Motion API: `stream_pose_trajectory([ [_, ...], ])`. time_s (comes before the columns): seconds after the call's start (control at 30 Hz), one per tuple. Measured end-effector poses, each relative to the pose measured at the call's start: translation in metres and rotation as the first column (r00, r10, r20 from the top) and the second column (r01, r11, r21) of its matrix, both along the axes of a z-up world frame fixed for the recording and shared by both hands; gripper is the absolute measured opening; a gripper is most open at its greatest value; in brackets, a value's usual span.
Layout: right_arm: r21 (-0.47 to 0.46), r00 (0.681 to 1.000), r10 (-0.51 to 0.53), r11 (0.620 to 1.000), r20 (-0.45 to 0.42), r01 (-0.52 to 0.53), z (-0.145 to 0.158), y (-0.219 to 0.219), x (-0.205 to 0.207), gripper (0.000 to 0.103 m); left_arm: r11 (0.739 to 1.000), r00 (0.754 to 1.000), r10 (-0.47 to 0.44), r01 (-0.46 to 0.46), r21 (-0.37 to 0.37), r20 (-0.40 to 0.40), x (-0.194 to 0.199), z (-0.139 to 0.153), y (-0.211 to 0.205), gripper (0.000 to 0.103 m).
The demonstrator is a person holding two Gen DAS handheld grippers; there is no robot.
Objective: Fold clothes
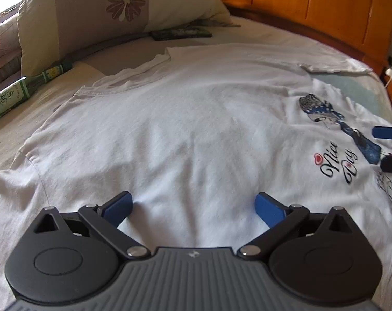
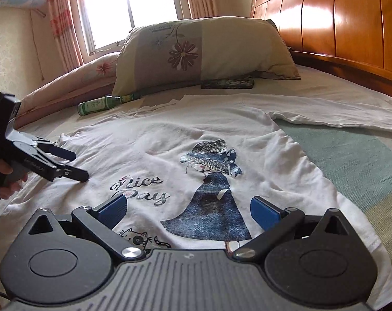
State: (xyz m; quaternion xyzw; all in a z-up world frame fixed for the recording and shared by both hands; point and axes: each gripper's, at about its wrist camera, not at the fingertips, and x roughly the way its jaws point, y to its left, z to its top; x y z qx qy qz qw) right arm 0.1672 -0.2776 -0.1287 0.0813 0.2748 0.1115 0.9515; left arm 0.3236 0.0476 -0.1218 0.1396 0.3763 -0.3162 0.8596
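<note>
A white T-shirt [image 1: 196, 129] lies spread flat on the bed, print side up. In the right wrist view the T-shirt [image 2: 144, 142] shows a figure in a blue dress and the words "Nice Day". My left gripper [image 1: 193, 199] hovers open just over the plain side of the shirt, with nothing between its blue pads. From the right wrist view, the left gripper [image 2: 78, 165] sits at the left edge, held by a hand. My right gripper [image 2: 188, 202] is open over the printed hem area, and its tips, the right gripper [image 1: 379, 148], peek in at the far right.
A green glass bottle [image 2: 102, 103] lies by the flowered pillow [image 2: 196, 51], and a dark flat box [image 2: 227, 83] rests behind the shirt. A wooden headboard [image 2: 338, 18] bounds the right side. A teal blanket [image 2: 351, 155] shows under the shirt's right edge.
</note>
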Motion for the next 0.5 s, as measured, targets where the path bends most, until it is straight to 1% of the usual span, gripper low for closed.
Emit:
stream_pose_trajectory([
  [0.03, 0.005, 1.000, -0.001, 1.000, 0.001, 0.001, 0.000, -0.001, 0.001, 0.103, 1.000, 1.000, 0.007, -0.007, -0.025, -0.003, -0.003, -0.001, 0.014, 0.102],
  [0.1, 0.016, 1.000, -0.001, 1.000, -0.001, 0.001, 0.001, -0.002, 0.002, 0.103, 0.998, 0.999, 0.036, -0.037, -0.042, -0.004, -0.012, -0.001, 0.040, 0.102],
  [0.2, 0.029, 1.000, 0.004, 1.000, -0.012, -0.004, 0.001, -0.004, 0.004, 0.103, 1.000, 1.000, 0.016, -0.016, -0.009, 0.019, -0.029, 0.002, 0.059, 0.102],
  [0.27, 0.034, 1.000, 0.006, 0.999, -0.020, -0.005, 0.000, -0.004, 0.006, 0.103, 0.999, 0.999, 0.032, -0.032, 0.032, -0.007, -0.030, 0.008, 0.059, 0.102],
  [0.37, 0.039, 1.000, 0.006, 0.999, -0.014, -0.006, 0.000, -0.001, 0.008, 0.103, 0.998, 0.999, 0.032, -0.032, 0.059, 0.012, -0.030, 0.018, 0.041, 0.099],
  [0.43, 0.033, 1.000, 0.005, 0.999, -0.005, -0.005, 0.001, 0.002, 0.008, 0.103, 0.998, 0.999, -0.044, 0.043, 0.034, 0.026, -0.036, 0.025, 0.021, 0.099],
  [0.47, 0.031, 1.000, 0.005, 1.000, -0.001, -0.005, 0.001, 0.003, 0.008, 0.103, 0.995, 0.994, -0.100, 0.099, 0.019, 0.034, -0.041, 0.027, 0.009, 0.100],
  [0.5, 0.028, 1.000, 0.004, 1.000, 0.001, -0.004, 0.001, 0.004, 0.008, 0.103, 0.988, 0.987, -0.156, 0.155, 0.026, 0.044, -0.046, 0.025, -0.006, 0.100],
])
